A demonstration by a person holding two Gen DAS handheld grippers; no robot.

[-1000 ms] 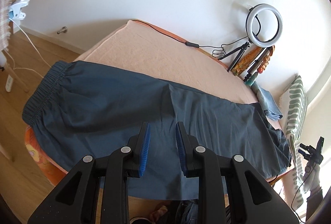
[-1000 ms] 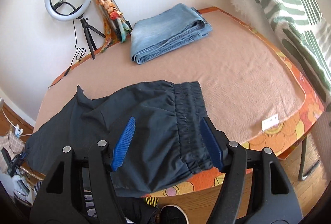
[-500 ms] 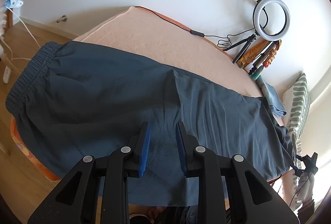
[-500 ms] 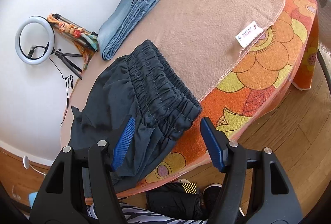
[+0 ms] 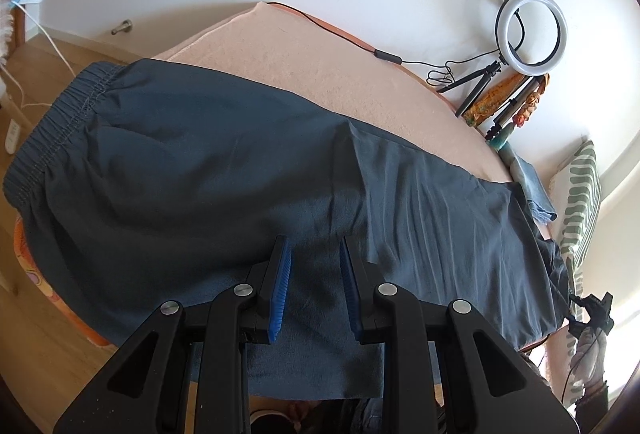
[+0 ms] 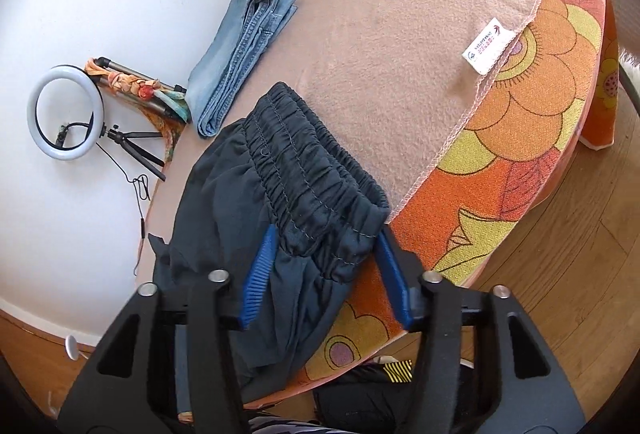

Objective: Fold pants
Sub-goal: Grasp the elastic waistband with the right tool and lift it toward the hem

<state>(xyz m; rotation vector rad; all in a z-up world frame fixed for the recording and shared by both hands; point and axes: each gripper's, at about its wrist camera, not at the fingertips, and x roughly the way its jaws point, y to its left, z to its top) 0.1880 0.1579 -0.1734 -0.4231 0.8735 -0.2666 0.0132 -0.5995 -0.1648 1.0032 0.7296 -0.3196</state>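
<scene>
Dark blue-grey pants [image 5: 224,169] lie spread lengthwise across a table covered with a peach blanket [image 5: 304,57]. One gathered elastic end shows at far left in the left wrist view. My left gripper [image 5: 314,254] is open and empty, just above the fabric near the front edge. In the right wrist view the other gathered elastic end of the pants [image 6: 308,189] hangs over the table's front edge. My right gripper [image 6: 326,238] is open with its jaws on either side of that bunched corner, not closed on it.
Folded light blue jeans [image 6: 240,53] lie at the back of the table. A ring light on a small tripod [image 5: 530,25] and a bundle of patterned cloth stand by the wall. A striped pillow [image 5: 580,201] is at right. The orange floral cover [image 6: 520,161] hangs over the edge.
The right gripper has come down to the elastic corner at the table edge, which now sits between its jaws. The left gripper stayed over the fabric, its view shifting slightly.
</scene>
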